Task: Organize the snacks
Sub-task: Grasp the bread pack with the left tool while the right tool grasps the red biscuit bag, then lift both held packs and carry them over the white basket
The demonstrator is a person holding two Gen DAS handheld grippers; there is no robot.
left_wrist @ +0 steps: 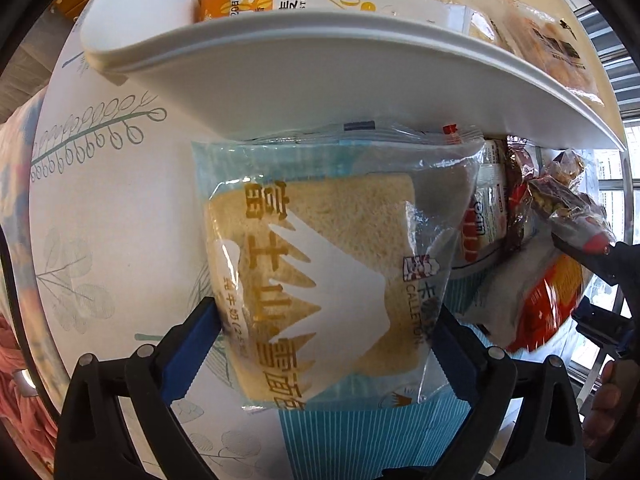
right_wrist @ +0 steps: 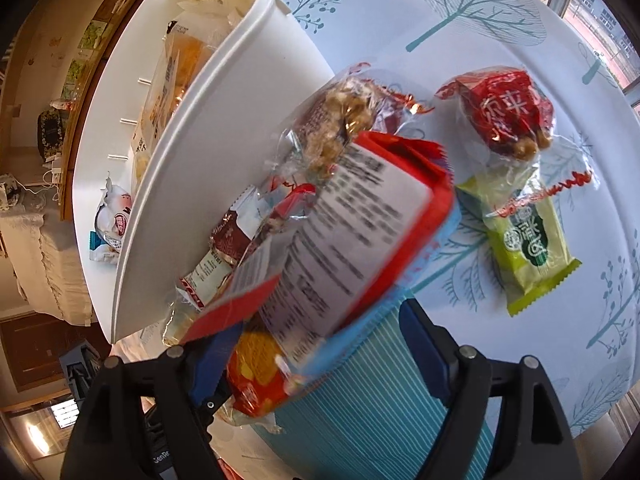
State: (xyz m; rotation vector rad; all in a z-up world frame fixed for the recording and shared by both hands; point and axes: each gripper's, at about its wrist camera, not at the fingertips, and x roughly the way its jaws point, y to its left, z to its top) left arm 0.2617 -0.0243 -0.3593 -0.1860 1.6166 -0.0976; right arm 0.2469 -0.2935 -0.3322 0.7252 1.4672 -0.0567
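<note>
Left tool [left_wrist: 324,344]: fingers spread wide around a bagged slice of bread [left_wrist: 320,264]; whether the pads press the wrapper cannot be told.
Bread: lying on the counter [left_wrist: 120,208] between the blue pads, its far end against the white bin [left_wrist: 320,76].
Right tool [right_wrist: 316,356]: fingers apart, a red snack packet [right_wrist: 340,240] blurred between them; grip unclear.
Beyond the right tool: a green packet [right_wrist: 528,248] and a red-wrapped nut sweet [right_wrist: 508,116] on the tree-print cloth.
Bin: already holding packets.

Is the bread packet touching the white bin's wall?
Touching. The left wrist view shows the top edge of the bread packet pressed against the white bin, no gap visible.
</note>
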